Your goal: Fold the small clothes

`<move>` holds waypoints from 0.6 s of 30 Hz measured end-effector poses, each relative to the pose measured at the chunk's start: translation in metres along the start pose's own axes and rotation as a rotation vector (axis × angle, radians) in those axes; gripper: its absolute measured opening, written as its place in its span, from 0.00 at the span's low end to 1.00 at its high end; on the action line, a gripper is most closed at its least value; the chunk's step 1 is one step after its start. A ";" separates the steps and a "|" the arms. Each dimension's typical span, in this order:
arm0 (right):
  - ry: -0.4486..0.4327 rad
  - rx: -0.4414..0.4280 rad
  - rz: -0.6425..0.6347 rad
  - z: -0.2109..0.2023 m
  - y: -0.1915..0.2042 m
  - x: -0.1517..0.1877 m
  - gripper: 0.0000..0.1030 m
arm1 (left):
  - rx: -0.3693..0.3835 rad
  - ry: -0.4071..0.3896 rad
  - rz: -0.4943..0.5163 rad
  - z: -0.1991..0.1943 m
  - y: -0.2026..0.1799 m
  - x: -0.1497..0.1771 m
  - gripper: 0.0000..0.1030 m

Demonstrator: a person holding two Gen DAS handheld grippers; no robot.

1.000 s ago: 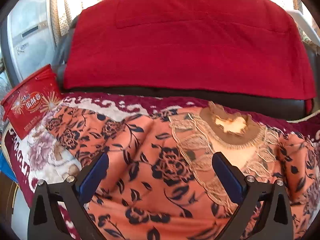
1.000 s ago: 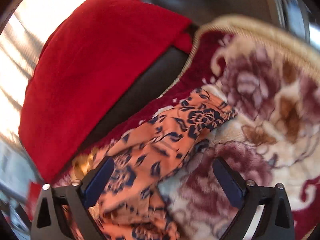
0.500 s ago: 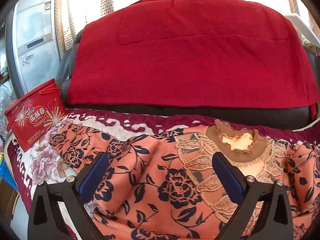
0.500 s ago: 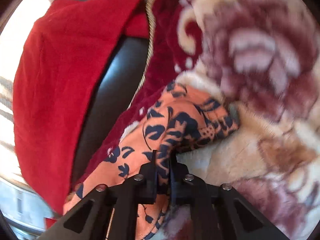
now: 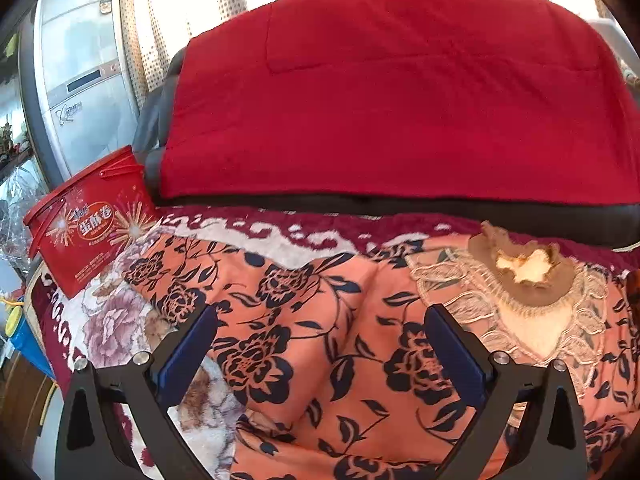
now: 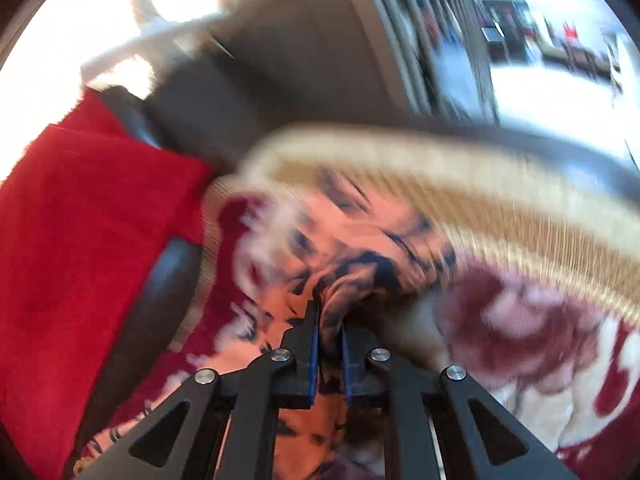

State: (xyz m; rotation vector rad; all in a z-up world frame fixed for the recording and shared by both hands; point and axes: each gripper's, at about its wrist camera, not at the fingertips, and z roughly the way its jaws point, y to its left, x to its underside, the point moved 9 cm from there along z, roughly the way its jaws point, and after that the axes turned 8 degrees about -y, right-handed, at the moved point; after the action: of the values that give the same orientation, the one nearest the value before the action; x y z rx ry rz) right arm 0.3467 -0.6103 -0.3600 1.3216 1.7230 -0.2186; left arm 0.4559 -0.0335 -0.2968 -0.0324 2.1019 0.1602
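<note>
An orange top with dark blue flowers (image 5: 320, 344) lies spread on a floral blanket (image 5: 108, 320), its brown lace collar (image 5: 528, 276) at the right. My left gripper (image 5: 320, 332) is open and empty, hovering over the top's chest, with its left sleeve (image 5: 168, 280) stretching out to the left. My right gripper (image 6: 329, 320) is shut on the top's other sleeve (image 6: 360, 252); that view is blurred by motion.
A red blanket (image 5: 400, 88) covers the dark sofa back behind the top. A red tub (image 5: 88, 224) stands at the left edge of the floral blanket. The blanket's tan fringed edge (image 6: 460, 184) runs past the held sleeve.
My right gripper closed on the sleeve and is now swinging with it, blurring the view. My left gripper stayed open and drew back slightly from the top.
</note>
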 end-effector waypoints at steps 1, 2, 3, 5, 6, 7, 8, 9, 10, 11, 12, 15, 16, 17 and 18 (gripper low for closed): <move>0.035 0.016 0.011 0.006 -0.004 0.005 0.11 | -0.001 0.013 0.000 0.003 0.002 0.002 1.00; 0.072 0.023 0.027 0.011 -0.007 0.008 0.11 | 0.001 0.022 -0.001 0.004 0.004 0.003 1.00; 0.081 0.009 0.040 0.010 -0.006 0.009 0.11 | -0.002 0.026 0.000 0.005 0.006 0.004 1.00; 0.085 -0.032 0.048 0.000 0.000 0.002 0.11 | -0.008 0.028 0.008 0.005 0.012 0.006 1.00; 0.087 -0.050 0.044 -0.002 0.000 0.000 0.12 | -0.004 0.033 0.014 0.005 0.015 0.007 1.00; 0.089 -0.079 0.046 -0.004 0.002 -0.002 0.12 | 0.005 0.040 0.021 0.004 0.016 0.008 1.00; 0.091 -0.124 0.059 -0.014 0.009 -0.002 0.12 | 0.015 0.046 0.027 0.003 0.018 0.010 1.00; 0.093 -0.185 0.072 -0.024 0.018 -0.002 0.14 | 0.030 0.050 0.030 0.000 0.020 0.011 1.00; 0.093 -0.221 0.069 -0.029 0.021 -0.001 0.15 | 0.052 0.054 0.033 -0.004 0.023 0.013 1.00; 0.084 -0.278 0.050 -0.042 0.033 0.000 0.16 | 0.071 0.057 0.033 -0.009 0.026 0.016 1.00; 0.073 -0.323 0.027 -0.053 0.045 0.002 0.16 | 0.086 0.059 0.034 -0.015 0.028 0.017 1.00; 0.051 -0.489 -0.065 -0.095 0.087 0.021 0.21 | 0.129 0.058 0.019 -0.040 0.039 0.022 1.00; 0.046 -0.557 -0.081 -0.111 0.100 0.027 0.21 | 0.136 0.054 0.015 -0.048 0.042 0.023 1.00; 0.043 -0.641 -0.098 -0.132 0.112 0.036 0.31 | 0.149 0.047 0.010 -0.059 0.045 0.026 1.00; 0.044 -0.718 -0.119 -0.156 0.118 0.046 0.55 | 0.161 0.042 0.007 -0.069 0.048 0.029 1.00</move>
State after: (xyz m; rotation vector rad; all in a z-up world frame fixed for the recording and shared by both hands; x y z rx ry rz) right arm 0.3598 -0.4346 -0.2635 0.6980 1.6853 0.3414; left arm 0.3776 0.0067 -0.2821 0.0683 2.1509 -0.0059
